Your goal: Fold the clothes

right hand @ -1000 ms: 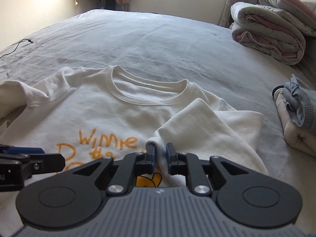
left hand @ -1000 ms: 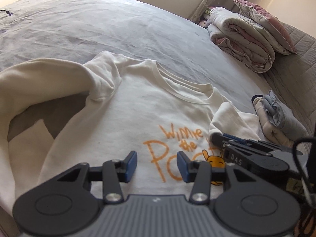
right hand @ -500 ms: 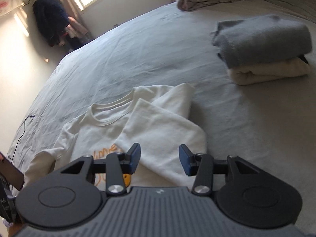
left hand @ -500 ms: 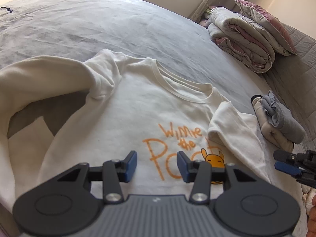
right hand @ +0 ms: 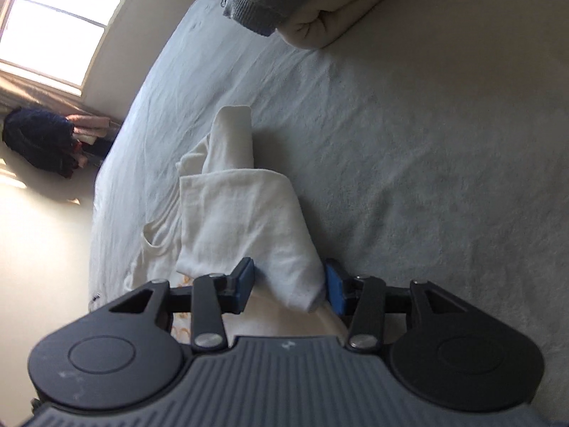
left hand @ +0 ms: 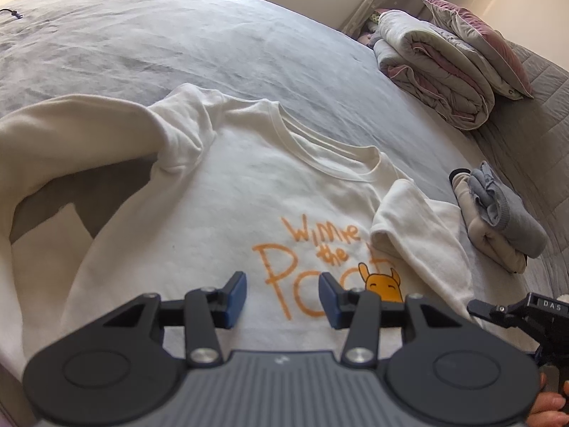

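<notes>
A cream sweatshirt (left hand: 227,195) with orange "Winnie the Pooh" print lies face up on the grey bed (left hand: 149,35). Its right sleeve (left hand: 405,224) is folded in over the chest; its left sleeve (left hand: 64,135) lies loosely spread at the left. My left gripper (left hand: 282,297) is open and empty above the lower chest print. My right gripper (right hand: 290,284) is open, rolled sideways, its jaws on either side of the folded sleeve's edge (right hand: 249,220) without pinching it. It also shows at the right edge of the left wrist view (left hand: 515,311).
A folded grey and cream clothes pile (left hand: 498,224) lies right of the sweatshirt, also in the right wrist view (right hand: 302,3). Folded quilts and a pillow (left hand: 444,67) sit at the bed's far right. Dark clothes (right hand: 39,146) hang by the window wall.
My right gripper let go of the folded sleeve, opened, swung out to the right and rolled sideways down to the sleeve's edge. My left gripper stayed open and almost still.
</notes>
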Demonstrator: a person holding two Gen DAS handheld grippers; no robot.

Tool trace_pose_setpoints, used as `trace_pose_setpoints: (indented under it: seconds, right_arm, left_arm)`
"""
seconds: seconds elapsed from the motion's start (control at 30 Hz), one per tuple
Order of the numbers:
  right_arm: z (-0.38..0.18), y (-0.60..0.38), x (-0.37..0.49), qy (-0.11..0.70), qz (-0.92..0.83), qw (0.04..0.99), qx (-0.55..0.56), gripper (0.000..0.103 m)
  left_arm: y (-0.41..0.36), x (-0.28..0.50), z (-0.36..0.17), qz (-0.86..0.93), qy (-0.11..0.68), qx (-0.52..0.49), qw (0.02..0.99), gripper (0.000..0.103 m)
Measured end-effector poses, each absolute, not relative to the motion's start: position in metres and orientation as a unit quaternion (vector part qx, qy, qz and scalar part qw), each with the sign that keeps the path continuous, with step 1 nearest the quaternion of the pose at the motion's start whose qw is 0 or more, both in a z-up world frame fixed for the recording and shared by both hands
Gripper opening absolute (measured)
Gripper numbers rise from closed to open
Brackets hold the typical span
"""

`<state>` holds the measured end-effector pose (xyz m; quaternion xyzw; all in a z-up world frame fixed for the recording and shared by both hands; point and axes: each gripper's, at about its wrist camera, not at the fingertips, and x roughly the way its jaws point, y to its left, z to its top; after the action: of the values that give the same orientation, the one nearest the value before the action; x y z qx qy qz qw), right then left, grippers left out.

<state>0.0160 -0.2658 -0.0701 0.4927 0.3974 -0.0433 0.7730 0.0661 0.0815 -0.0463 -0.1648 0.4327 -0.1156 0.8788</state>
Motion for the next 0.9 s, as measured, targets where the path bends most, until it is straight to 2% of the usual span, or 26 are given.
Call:
trace_pose_setpoints:
  seconds: [0.1, 0.2, 0.3, 0.4, 0.43, 0.6, 0.63, 0.67, 0.8, 0.83, 0.87, 0.9]
  right_arm:
    - [-0.077, -0.272, 0.012, 0.368, -0.042, 0.753, 0.544, 0.042]
    - [-0.078, -0.277, 0.007, 0.343, -0.052, 0.745, 0.57, 0.03]
    - [-0.073, -0.283, 0.001, 0.319, -0.069, 0.752, 0.573, 0.021]
    - [-0.064, -0.29, -0.003, 0.304, -0.082, 0.768, 0.558, 0.005]
    - [-0.061, -0.292, -0.004, 0.3, -0.088, 0.774, 0.55, 0.005]
    - [-0.049, -0.308, -0.007, 0.304, -0.12, 0.806, 0.493, 0.004]
    - [-0.05, -0.31, -0.008, 0.312, -0.12, 0.804, 0.491, 0.005]
    - [-0.052, -0.31, -0.008, 0.32, -0.117, 0.8, 0.494, 0.014]
    - [-0.063, -0.303, -0.006, 0.341, -0.094, 0.784, 0.51, 0.016]
    - [-0.066, -0.299, -0.004, 0.346, -0.09, 0.78, 0.513, 0.021]
    - [-0.069, -0.295, -0.002, 0.351, -0.086, 0.777, 0.515, 0.034]
    - [-0.071, -0.29, 0.0, 0.355, -0.083, 0.775, 0.517, 0.039]
  left_arm:
    - [0.082, 0.066, -0.046, -0.116, 0.434, -0.168, 0.878, 0.046]
    - [0.083, 0.066, -0.047, -0.116, 0.434, -0.17, 0.877, 0.046]
    - [0.083, 0.066, -0.047, -0.116, 0.435, -0.171, 0.877, 0.046]
    - [0.082, 0.067, -0.047, -0.116, 0.434, -0.17, 0.877, 0.046]
    - [0.082, 0.067, -0.047, -0.116, 0.434, -0.169, 0.877, 0.046]
    - [0.082, 0.067, -0.047, -0.116, 0.435, -0.169, 0.877, 0.046]
    - [0.082, 0.067, -0.048, -0.116, 0.435, -0.169, 0.877, 0.046]
    - [0.082, 0.067, -0.048, -0.116, 0.435, -0.168, 0.877, 0.046]
    - [0.081, 0.067, -0.048, -0.116, 0.435, -0.167, 0.877, 0.046]
    - [0.081, 0.067, -0.048, -0.116, 0.435, -0.166, 0.878, 0.046]
    - [0.081, 0.067, -0.048, -0.116, 0.434, -0.166, 0.878, 0.046]
    - [0.081, 0.067, -0.048, -0.116, 0.434, -0.165, 0.878, 0.046]
